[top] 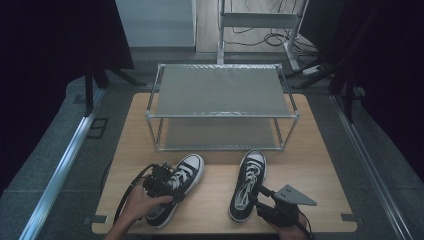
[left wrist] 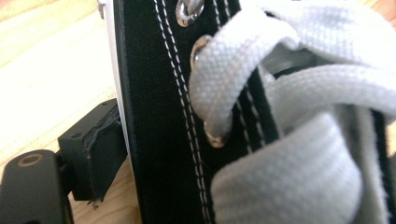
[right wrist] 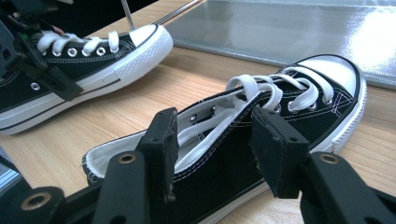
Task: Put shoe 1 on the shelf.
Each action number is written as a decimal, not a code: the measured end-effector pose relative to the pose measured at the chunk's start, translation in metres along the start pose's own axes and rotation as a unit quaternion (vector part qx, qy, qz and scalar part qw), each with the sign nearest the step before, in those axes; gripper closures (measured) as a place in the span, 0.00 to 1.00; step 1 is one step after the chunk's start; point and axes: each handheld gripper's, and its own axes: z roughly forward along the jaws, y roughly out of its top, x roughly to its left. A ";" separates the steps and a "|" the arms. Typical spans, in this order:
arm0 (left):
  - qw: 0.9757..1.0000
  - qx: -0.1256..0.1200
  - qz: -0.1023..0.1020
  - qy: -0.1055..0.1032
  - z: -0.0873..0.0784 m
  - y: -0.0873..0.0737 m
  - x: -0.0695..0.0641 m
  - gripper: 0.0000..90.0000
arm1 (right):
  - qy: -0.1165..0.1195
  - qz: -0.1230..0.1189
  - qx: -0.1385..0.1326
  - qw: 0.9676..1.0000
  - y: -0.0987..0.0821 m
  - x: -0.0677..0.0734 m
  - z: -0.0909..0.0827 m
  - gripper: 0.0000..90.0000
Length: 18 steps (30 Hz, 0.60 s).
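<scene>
Two black canvas sneakers lie on a pale wooden table point(top: 310, 165) with a visible grain, in front of a two-tier rack point(top: 222, 90) built of thin metal tubes and flat grey, slightly glossy shelves. The rack stands at the far half of the table, and both shoes point their white rubber toe caps toward it.

The left sneaker point(top: 175, 187) sits tilted, its toe raised off the wood in the right gripper view, with a ribbed white sole wall and a row of metal eyelets. The right sneaker point(top: 247, 184) lies flat, well apart from the first, with loose white woven laces and white stitching along its black upper.

The left gripper point(top: 162, 184), held in the person's left hand point(top: 142, 204), is clamped on the left sneaker: in its own view one black padded jaw presses against the white sole edge beside the black canvas point(left wrist: 154, 116), while coarse flat laces point(left wrist: 289, 107) and shiny eyelets fill the frame; the other jaw is hidden.

The right gripper point(right wrist: 212, 149) stands open, its two blocky black jaws straddling the right sneaker's side wall near the heel opening, one over the white lining, one outside the canvas, neither clearly pressing it.
</scene>
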 end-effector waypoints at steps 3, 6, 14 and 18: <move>1.000 -0.007 0.010 -0.008 -0.005 0.002 -0.002 0.15 | -0.001 0.000 -0.001 1.000 0.000 -0.001 0.000 0.57; 1.000 -0.008 0.016 -0.014 -0.008 0.005 -0.004 0.15 | -0.001 0.002 0.000 1.000 0.000 -0.001 0.000 0.57; 0.999 -0.020 0.033 -0.027 -0.014 0.014 -0.014 0.15 | -0.002 0.001 -0.004 1.000 0.000 -0.003 -0.002 0.57; 0.998 -0.022 0.042 -0.028 -0.017 0.019 -0.018 0.15 | -0.004 0.003 -0.007 1.000 0.000 -0.003 -0.002 0.57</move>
